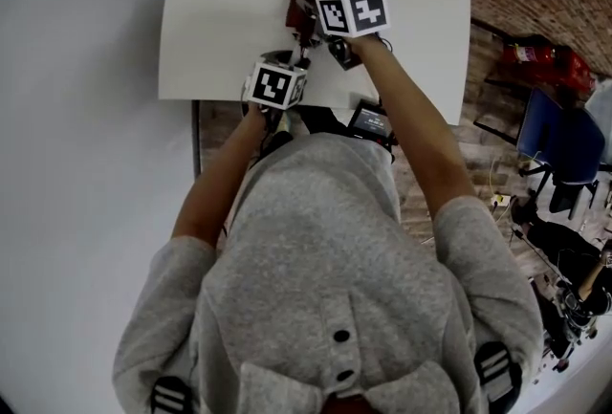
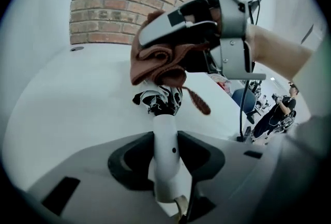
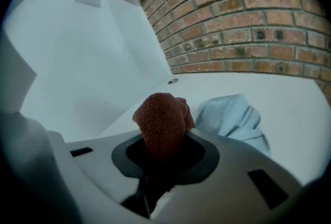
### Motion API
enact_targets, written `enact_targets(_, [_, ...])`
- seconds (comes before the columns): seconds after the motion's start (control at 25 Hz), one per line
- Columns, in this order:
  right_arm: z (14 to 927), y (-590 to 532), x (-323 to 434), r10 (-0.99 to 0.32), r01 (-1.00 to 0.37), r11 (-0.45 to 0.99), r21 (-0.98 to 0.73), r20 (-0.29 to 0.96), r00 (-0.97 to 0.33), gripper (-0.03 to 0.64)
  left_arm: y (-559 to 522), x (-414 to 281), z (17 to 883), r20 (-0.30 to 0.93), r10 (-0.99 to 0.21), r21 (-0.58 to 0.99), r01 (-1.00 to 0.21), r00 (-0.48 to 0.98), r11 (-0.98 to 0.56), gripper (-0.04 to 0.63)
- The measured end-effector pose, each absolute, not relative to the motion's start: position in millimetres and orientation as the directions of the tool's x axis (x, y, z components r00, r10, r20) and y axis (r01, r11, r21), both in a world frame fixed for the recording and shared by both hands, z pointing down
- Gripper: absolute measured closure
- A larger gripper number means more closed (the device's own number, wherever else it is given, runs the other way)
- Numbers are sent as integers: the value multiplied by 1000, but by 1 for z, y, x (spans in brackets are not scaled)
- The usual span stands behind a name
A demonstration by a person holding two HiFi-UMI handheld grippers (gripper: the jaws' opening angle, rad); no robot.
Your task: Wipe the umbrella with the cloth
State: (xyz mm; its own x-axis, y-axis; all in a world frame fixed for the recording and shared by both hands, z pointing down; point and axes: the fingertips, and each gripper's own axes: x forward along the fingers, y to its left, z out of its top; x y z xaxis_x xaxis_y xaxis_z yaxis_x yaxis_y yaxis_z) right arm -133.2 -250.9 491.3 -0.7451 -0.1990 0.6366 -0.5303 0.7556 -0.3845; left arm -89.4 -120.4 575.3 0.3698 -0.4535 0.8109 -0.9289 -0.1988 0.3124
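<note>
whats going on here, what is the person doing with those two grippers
A person works at a white table with a gripper in each hand. The left gripper is clamped on the white handle of the umbrella. The right gripper pinches a reddish-brown cloth, bunched right at the umbrella's folded black-and-white canopy. A light blue cloth lies on the table beyond.

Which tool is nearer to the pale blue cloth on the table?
Right. The right tool, gripping the red-brown cloth, is beside the pale blue cloth; the left tool, holding the umbrella, sits farther back, toward the person.
</note>
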Motion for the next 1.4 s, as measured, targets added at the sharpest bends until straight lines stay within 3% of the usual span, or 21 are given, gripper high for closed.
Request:
enact_targets(0.36, [486,-344,-100,-371,-565,823,-60,697,-614,517,-139,-85,584,812,-450,310,-928,371,-206,442])
enact_targets(0.64, [487,-393,-63,-505,-626,772,107,702,-503,517,-135,-81,588,817,-446,308,-930,367,-201,442])
enact_targets(1.16, [505,-324,-41,-546,-680,727,97,682,-486,518,-146,-84,590,824,-425,311,-927,373,-211,442])
enact_targets(1.4, [514,-244,-57,-422,-622,781,-51,691,-587,518,-141,-80,590,821,-432,312,-927,374,-209,440])
